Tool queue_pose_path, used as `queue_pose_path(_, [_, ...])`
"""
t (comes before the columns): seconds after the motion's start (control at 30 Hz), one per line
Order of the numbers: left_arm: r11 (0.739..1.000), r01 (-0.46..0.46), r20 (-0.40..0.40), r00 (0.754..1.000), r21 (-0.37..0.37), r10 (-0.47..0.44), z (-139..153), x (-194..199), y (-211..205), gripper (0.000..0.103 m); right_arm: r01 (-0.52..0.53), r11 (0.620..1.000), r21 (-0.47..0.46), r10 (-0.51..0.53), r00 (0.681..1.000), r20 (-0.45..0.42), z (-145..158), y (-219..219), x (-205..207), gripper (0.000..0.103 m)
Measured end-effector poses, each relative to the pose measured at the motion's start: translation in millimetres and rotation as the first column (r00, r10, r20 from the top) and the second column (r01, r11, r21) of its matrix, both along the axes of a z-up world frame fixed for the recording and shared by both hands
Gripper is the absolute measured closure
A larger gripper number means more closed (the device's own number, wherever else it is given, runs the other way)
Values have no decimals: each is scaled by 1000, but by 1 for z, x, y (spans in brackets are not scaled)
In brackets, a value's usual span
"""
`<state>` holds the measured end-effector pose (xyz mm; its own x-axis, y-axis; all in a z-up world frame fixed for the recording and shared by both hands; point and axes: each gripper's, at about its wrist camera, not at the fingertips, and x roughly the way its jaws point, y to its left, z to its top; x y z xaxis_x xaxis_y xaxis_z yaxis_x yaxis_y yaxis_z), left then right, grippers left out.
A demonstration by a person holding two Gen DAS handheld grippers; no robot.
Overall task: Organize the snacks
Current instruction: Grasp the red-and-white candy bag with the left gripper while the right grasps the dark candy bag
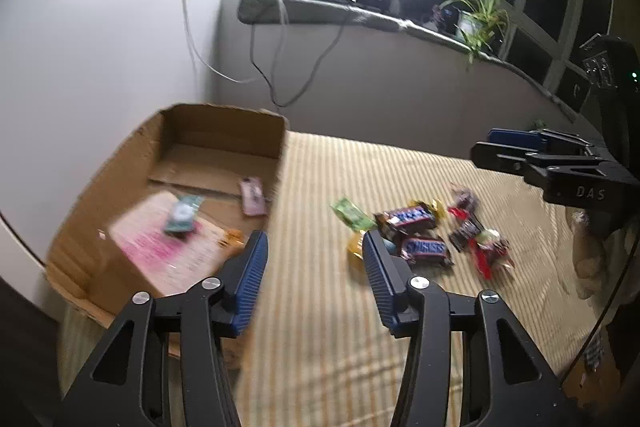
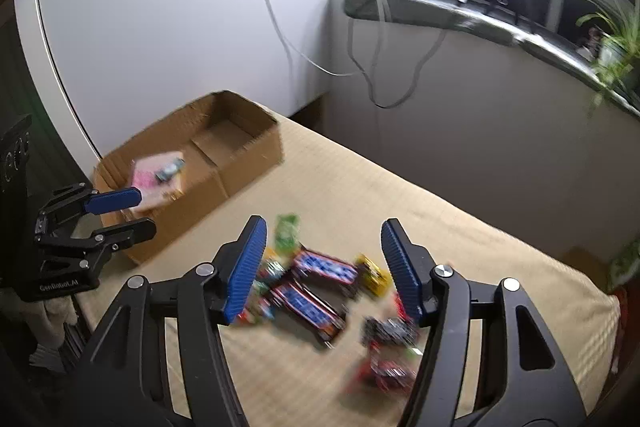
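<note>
Below right gripper (image 2: 322,267) — snacks (image 2: 316,287) blurred, partly hidden.

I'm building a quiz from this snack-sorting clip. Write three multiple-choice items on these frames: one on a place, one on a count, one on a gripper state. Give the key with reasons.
1. Where does the green-and-white packet lie?
A. Inside the cardboard box, on a pink-printed sheet
B. On the windowsill
C. Between the right gripper's fingers

2. How many blue-labelled Snickers bars lie in the loose pile on the striped cloth?
A. None
B. Two
C. Five

3. How do the jaws of the left gripper stand?
A. Shut on a bar
B. Shut on nothing
C. Open, holding nothing

Key:
1 A: the packet rests on the pink sheet within the box walls.
2 B: one Snickers bar sits just behind another Snickers bar.
3 C: the blue pads are set wide apart with only cloth showing between them.
</note>
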<state>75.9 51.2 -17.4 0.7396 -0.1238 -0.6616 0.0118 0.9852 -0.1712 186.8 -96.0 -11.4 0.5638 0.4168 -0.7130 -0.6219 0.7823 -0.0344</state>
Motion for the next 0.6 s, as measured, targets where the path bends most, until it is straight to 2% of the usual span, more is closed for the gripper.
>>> queue_pose_path(0.07, [1000, 18, -12, 1000, -9, -18, -5, 1, -9, 53, 20, 1000, 0, -20, 1000, -5, -3, -17, -4, 32])
queue_pose_path(0.13, [1000, 29, -23, 999, -9, -30, -10, 1, -17, 53, 37, 999, -13, -37, 999, -2, -6, -31, -8, 30])
queue_pose_path(0.4, [997, 75, -74, 994, -33, -77, -30, 7, -42, 52, 99, 990, -99, -103, 994, -37, -39, -73, -18, 29])
queue_pose_path(0.6, [994, 102, -118, 987, -36, -105, -46, 11, -58, 52, 125, 985, -120, -136, 986, -94, -67, -87, -21, 28])
